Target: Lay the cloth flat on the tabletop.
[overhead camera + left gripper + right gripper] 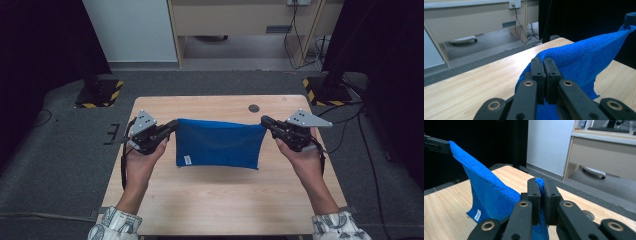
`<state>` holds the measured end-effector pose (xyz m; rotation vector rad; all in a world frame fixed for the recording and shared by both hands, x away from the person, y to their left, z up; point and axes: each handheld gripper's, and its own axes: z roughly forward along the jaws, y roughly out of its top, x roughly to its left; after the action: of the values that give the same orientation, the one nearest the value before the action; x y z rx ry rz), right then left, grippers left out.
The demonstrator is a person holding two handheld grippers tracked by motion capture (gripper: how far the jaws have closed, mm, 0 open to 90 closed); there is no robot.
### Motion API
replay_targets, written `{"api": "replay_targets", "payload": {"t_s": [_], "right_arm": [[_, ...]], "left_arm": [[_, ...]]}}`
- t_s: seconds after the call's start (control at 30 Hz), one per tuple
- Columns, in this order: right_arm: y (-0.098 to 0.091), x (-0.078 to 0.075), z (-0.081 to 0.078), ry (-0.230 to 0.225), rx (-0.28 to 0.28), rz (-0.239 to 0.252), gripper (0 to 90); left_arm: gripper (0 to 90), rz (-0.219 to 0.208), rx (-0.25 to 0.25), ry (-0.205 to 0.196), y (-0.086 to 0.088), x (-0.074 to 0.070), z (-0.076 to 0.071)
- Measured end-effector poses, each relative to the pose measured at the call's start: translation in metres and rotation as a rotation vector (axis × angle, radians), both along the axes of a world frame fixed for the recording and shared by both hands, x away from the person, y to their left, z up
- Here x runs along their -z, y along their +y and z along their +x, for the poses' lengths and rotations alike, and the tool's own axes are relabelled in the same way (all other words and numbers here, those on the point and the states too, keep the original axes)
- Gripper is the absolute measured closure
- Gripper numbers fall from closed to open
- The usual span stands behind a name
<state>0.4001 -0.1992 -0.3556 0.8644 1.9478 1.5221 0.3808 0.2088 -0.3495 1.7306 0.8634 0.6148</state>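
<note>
A blue towel hangs stretched between the two grippers above the wooden table, its lower edge near or on the tabletop. My left gripper is shut on the towel's upper left corner; my right gripper is shut on the upper right corner. In the left gripper view the closed jaws pinch the blue towel, which runs off to the other gripper at the top right. In the right gripper view the towel is clamped between the jaws, and a small white label shows near its lower edge.
A dark round hole sits in the table near its far edge. Beyond the table lie grey carpet, two stand bases with yellow-black stripes, a pale wooden desk and cables.
</note>
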Motion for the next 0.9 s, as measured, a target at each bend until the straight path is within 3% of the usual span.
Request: {"api": "replay_targets", "payload": {"t_s": [0.3, 0.5, 0.6, 0.77, 0.87, 0.9], "right_arm": [[-0.012, -0.014, -0.023, -0.044, -0.008, 0.01, 85.5], [-0.019, -0.031, -0.046, -0.082, -0.033, 0.014, 85.4], [-0.02, -0.035, -0.049, -0.08, -0.034, 0.0, 85.4], [-0.02, -0.026, -0.035, -0.031, -0.034, -0.028, 85.3], [-0.017, -0.011, -0.02, 0.015, -0.032, -0.057, 85.2], [-0.015, 0.002, -0.008, 0.047, -0.029, -0.073, 85.2]], "left_arm": [[87.9, -0.018, 0.039, -0.049, -0.005, -0.014, -0.022], [87.9, -0.03, 0.064, -0.08, -0.007, -0.024, -0.043], [87.9, -0.029, 0.074, -0.068, -0.008, -0.024, -0.044], [87.8, -0.006, 0.062, -0.02, -0.01, -0.013, -0.031], [87.8, 0.017, 0.045, 0.02, -0.012, -0.001, -0.017], [87.8, 0.027, 0.033, 0.048, -0.013, 0.009, -0.007]]}}
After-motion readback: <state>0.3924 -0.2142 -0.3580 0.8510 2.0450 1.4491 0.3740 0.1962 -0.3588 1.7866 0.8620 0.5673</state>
